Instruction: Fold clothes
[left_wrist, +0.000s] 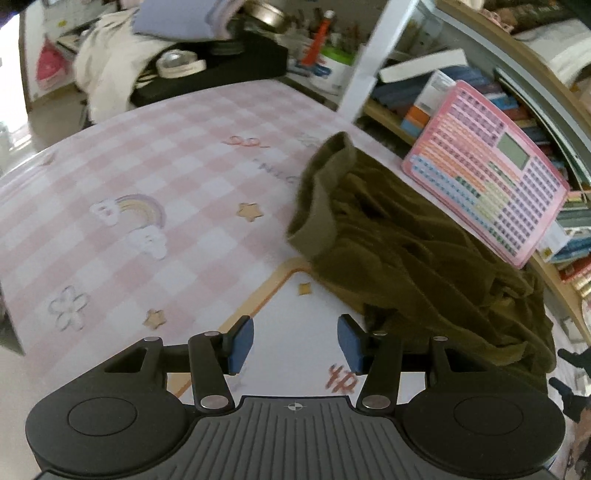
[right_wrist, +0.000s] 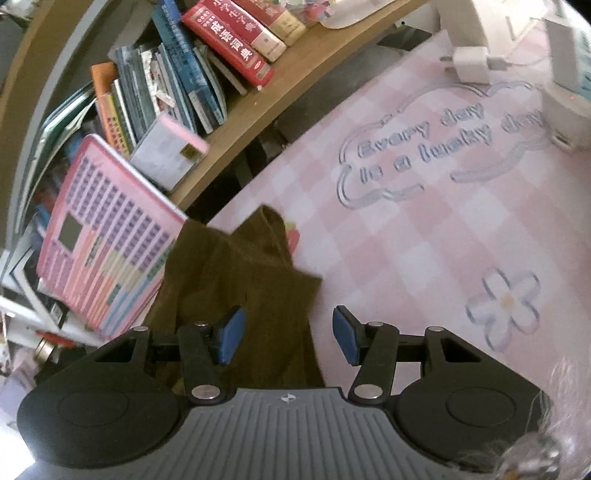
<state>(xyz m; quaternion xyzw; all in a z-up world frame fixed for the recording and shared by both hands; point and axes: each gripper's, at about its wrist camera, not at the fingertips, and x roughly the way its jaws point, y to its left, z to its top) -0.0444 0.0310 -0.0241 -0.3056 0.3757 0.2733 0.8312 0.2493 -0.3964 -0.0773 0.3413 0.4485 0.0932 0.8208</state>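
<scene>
Pink checked mat (left_wrist: 177, 155) covers the table, and the olive-green garment (left_wrist: 406, 258) lies crumpled on it by the shelf side, against a pink keyboard toy (left_wrist: 491, 177). Left gripper (left_wrist: 295, 341) hovers with jaws spread wide, empty, just beside the cloth's edge. Right gripper (right_wrist: 286, 338) hangs above the garment's edge, jaws wide apart, holding nothing.

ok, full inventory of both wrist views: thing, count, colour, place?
garment: 1, olive green, crumpled on the mat's shelf-side edge
table mat: 1, pink-white checked, covers the table
keyboard toy: 1, pink, leaning against the bookshelf
books: many, red, blue, orange, on the wooden shelf
charger plug: 1, white, far on the mat
tape rolls: about 2, whitish, far end
cloth: 1, cream, heaped far left
left hand-held gripper: 1, black, blue pads, open, empty
right hand-held gripper: 1, same, open over the garment
</scene>
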